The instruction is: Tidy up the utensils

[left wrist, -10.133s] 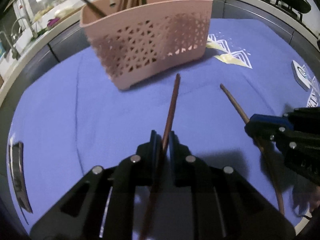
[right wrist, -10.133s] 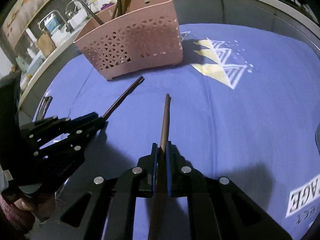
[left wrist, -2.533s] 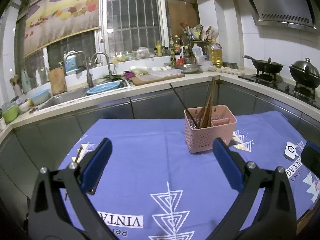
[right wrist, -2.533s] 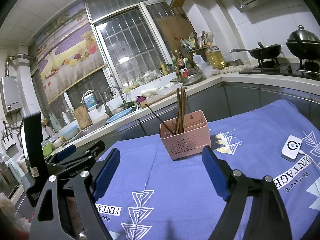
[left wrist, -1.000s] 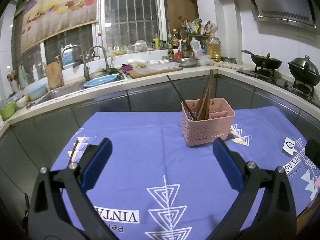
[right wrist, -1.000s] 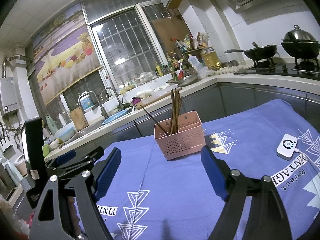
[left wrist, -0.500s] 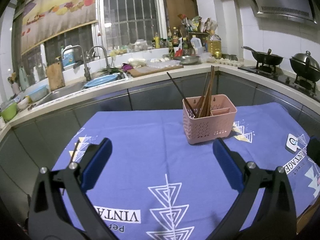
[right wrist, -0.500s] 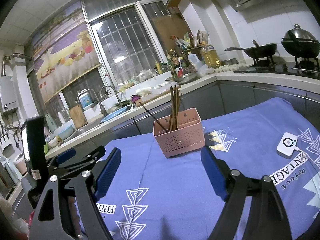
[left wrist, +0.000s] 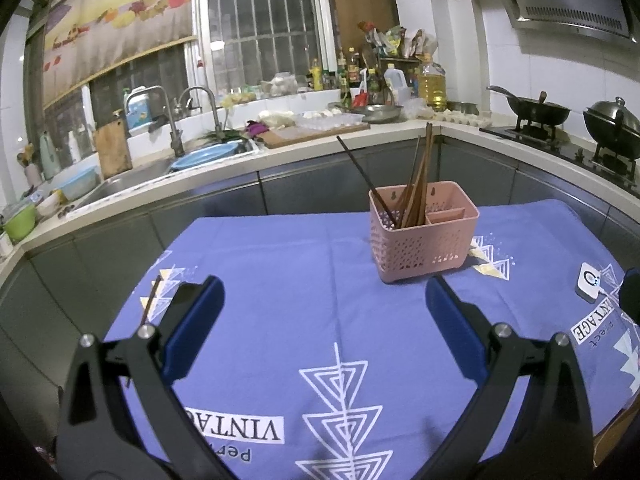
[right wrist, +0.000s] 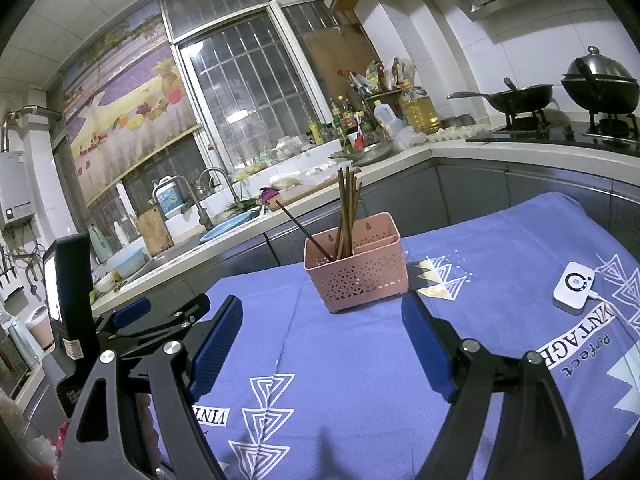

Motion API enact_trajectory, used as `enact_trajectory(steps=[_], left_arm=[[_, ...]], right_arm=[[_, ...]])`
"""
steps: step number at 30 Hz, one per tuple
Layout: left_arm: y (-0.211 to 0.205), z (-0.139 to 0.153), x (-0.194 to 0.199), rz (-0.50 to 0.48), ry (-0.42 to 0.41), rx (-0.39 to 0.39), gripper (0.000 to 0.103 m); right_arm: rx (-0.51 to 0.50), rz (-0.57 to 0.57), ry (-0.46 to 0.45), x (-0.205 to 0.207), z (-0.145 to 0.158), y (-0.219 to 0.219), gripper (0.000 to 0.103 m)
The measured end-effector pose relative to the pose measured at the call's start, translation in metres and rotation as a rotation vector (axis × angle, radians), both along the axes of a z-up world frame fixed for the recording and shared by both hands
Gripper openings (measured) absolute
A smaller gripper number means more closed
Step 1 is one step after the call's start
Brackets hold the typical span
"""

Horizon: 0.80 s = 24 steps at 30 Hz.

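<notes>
The desk [left wrist: 280, 264], covered by a blue printed tablecloth [left wrist: 328, 312], carried nearly everything that mattered. At its far side, right of centre, stood the pink perforated utensil basket [left wrist: 420, 244], upright, with a bundle of brown chopsticks [left wrist: 418, 184] standing in its left compartment and one darker stick leaning out to the left; the smaller right compartment looked empty. The left gripper [left wrist: 320, 328] hung above the near part of the cloth, its blue-padded fingers [left wrist: 192, 328] spread wide with nothing between them. The right gripper [right wrist: 320, 344] was likewise spread wide and empty, the basket framed in the gap well beyond its fingers [right wrist: 424, 344] without touching them. The relation the next move seemed to turn on was the single loose chopstick [left wrist: 151, 298] left on the cloth: in the left wrist view it lay near the far left corner of the desk, just beyond and outside the left-hand finger, its long axis running away from the camera and tilted slightly right, roughly along the line of the fingers. It was well apart from the basket, and no part of it showed in the right wrist view. The left gripper appeared clearly the nearer one, and would probably need to swing left to straddle the stick. A small white device [right wrist: 573, 288] with a cable sat by the right edge, clear of all this.
</notes>
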<state>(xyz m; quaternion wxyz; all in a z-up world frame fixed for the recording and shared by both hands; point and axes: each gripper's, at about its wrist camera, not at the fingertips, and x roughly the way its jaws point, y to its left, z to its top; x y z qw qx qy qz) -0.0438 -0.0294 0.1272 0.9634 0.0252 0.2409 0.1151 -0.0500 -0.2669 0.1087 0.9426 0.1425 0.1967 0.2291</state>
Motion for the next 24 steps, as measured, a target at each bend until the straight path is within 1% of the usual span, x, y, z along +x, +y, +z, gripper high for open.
enact_trajectory(steps=[7,24], left_arm=[[0.000,-0.003,0.001,-0.005,0.009,0.000,0.097],[-0.005,-0.011,0.003,-0.014,0.038,0.008,0.097]], right_arm=[[0.000,0.002,0.026,0.006,-0.007,0.000,0.081],[-0.005,0.005,0.037,0.007,-0.009,0.004,0.078]])
